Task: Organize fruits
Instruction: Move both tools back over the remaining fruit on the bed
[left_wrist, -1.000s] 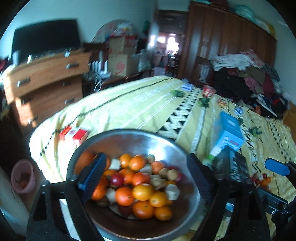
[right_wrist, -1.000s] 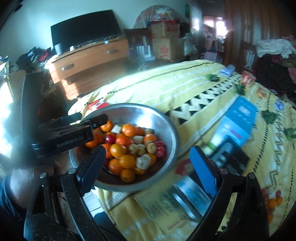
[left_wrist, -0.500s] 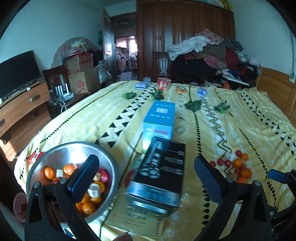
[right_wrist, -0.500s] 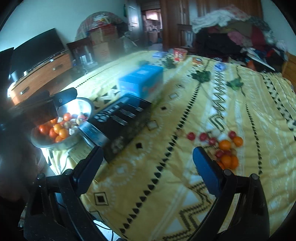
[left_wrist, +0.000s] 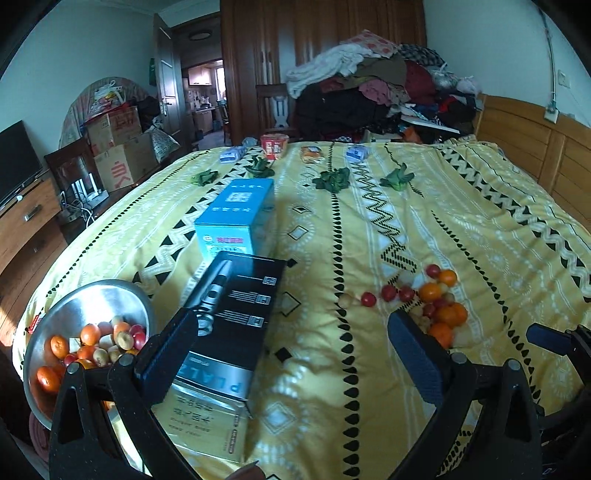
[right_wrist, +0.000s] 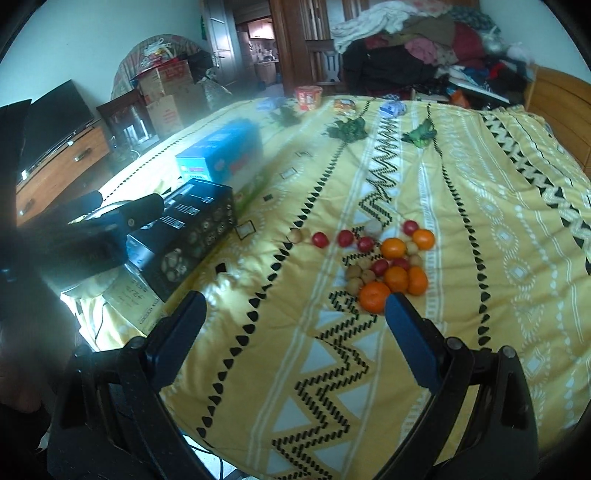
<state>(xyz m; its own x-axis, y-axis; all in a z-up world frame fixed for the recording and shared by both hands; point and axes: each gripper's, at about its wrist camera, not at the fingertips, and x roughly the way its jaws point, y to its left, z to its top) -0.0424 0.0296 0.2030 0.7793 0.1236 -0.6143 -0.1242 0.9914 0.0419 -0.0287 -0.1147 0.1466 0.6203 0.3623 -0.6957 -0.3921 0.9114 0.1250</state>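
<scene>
A loose pile of fruit (right_wrist: 388, 266) lies on the yellow patterned bedspread (right_wrist: 480, 206): small oranges, red round fruits and tan ones. My right gripper (right_wrist: 295, 332) hovers open and empty just short of it, the nearest orange (right_wrist: 373, 297) by its right finger. In the left wrist view the same pile (left_wrist: 432, 306) sits right of centre, behind the right finger of my left gripper (left_wrist: 295, 350), which is wide open and empty. A steel bowl (left_wrist: 92, 291) of mixed fruit stands at the bed's left edge.
A black box (left_wrist: 240, 314) lies on a yellow booklet (left_wrist: 199, 424) between bowl and pile, with a blue box (left_wrist: 236, 214) behind it. Leafy greens (left_wrist: 332, 181) and snack packets line the far side. Clothes are heaped past the bed; a wooden dresser stands left.
Both grippers have swung to the right, from over the bowl to the open bedspread. The loose fruit pile has come into view ahead of them. Nothing was picked up.
</scene>
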